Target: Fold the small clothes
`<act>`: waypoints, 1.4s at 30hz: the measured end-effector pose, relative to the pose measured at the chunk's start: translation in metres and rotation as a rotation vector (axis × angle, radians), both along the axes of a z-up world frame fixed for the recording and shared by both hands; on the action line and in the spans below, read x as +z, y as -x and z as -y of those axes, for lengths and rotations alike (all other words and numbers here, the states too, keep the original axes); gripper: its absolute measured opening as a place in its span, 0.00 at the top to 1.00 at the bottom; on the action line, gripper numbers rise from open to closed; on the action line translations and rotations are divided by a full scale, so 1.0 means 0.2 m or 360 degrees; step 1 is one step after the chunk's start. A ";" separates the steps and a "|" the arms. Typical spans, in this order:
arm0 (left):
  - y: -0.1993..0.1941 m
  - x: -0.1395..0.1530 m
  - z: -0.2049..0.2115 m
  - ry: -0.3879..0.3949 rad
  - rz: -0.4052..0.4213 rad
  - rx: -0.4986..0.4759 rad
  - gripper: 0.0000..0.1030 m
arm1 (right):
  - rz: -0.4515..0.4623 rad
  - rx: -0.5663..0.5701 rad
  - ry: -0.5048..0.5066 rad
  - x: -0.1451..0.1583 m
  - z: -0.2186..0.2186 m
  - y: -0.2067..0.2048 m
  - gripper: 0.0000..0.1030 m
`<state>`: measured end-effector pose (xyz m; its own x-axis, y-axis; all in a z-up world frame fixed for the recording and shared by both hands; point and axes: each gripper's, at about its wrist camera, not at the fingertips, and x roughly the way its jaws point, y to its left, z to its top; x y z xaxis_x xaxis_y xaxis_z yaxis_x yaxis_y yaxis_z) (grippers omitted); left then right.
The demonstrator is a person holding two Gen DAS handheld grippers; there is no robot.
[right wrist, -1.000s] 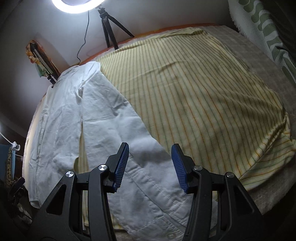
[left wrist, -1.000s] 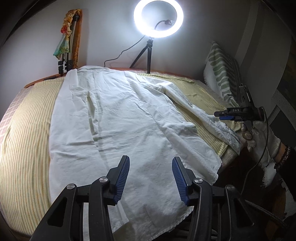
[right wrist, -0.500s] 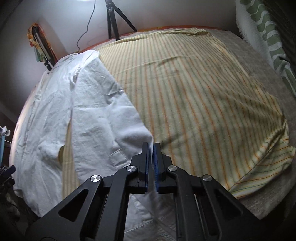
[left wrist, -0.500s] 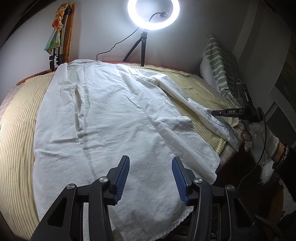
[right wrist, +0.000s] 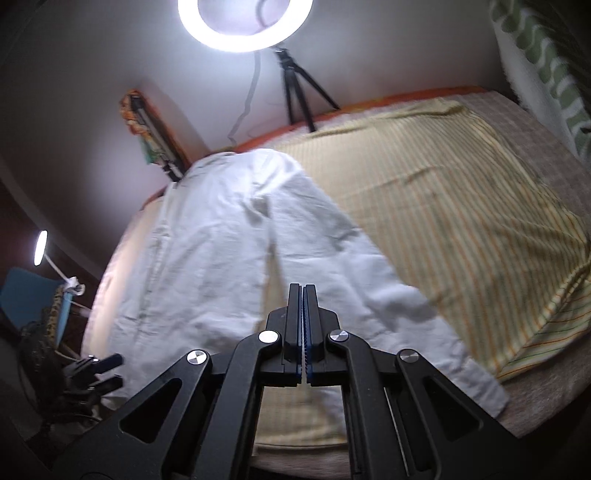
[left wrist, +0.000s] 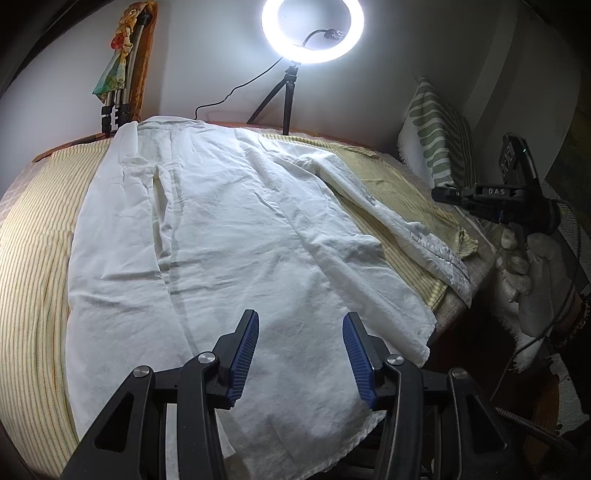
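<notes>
A white long-sleeved shirt [left wrist: 229,240] lies spread flat on the yellow striped sheet [left wrist: 33,258], collar toward the far wall. Its right sleeve [left wrist: 388,218] runs out to the bed's edge and ends in a cuff [left wrist: 447,258]. My left gripper [left wrist: 300,317] hovers open over the shirt's hem, nothing between its blue pads. My right gripper [right wrist: 303,288] is shut with nothing visible between the pads. It hangs above the sleeve [right wrist: 388,295], which rests on the bed. In the left wrist view a gloved hand [left wrist: 535,266] holds the right gripper [left wrist: 441,194] up, clear of the cuff.
A lit ring light [left wrist: 312,33] on a tripod stands at the bed's far edge. A green patterned pillow [left wrist: 436,147] leans at the right. A folded stand with a coloured cloth [left wrist: 118,85] rests against the wall. The bed drops off at the right, past the cuff.
The right gripper went from open to shut low over the sleeve, then rose and tilted up. The sleeve stayed on the bed. The left gripper barely shifted and stayed open.
</notes>
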<state>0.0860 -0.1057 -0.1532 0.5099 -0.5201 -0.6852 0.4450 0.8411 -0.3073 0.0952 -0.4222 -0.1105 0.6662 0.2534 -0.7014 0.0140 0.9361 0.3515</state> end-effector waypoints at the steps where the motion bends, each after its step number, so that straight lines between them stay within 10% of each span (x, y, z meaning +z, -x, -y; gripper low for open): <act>1: 0.00 0.00 0.00 0.0002 0.0000 0.0002 0.53 | 0.0018 0.0017 0.0036 0.02 -0.05 0.00 0.98; 7: 0.04 0.02 -0.04 0.0004 0.0015 0.0015 0.53 | -0.0072 0.0035 0.0088 0.01 -0.04 -0.08 0.92; 9: 0.04 0.02 -0.05 0.0009 0.0007 0.0025 0.52 | -0.0115 -0.0043 0.0139 -0.03 0.05 -0.08 0.59; 11: 0.03 0.01 -0.05 0.0017 -0.0021 0.0030 0.47 | -0.0149 -0.0115 0.0130 -0.08 0.16 -0.08 0.47; 20: 0.00 -0.03 0.07 -0.0003 -0.0072 -0.0010 0.34 | -0.0381 -0.0211 0.0155 -0.35 0.43 -0.08 0.47; 25: 0.01 -0.03 0.13 -0.0056 -0.0050 -0.0059 0.35 | -0.0362 -0.0187 0.0163 -0.38 0.42 -0.07 0.96; 42: -0.02 -0.01 0.06 0.0033 -0.0057 -0.0022 0.36 | 0.0040 0.0082 0.0026 0.10 -0.15 0.09 0.98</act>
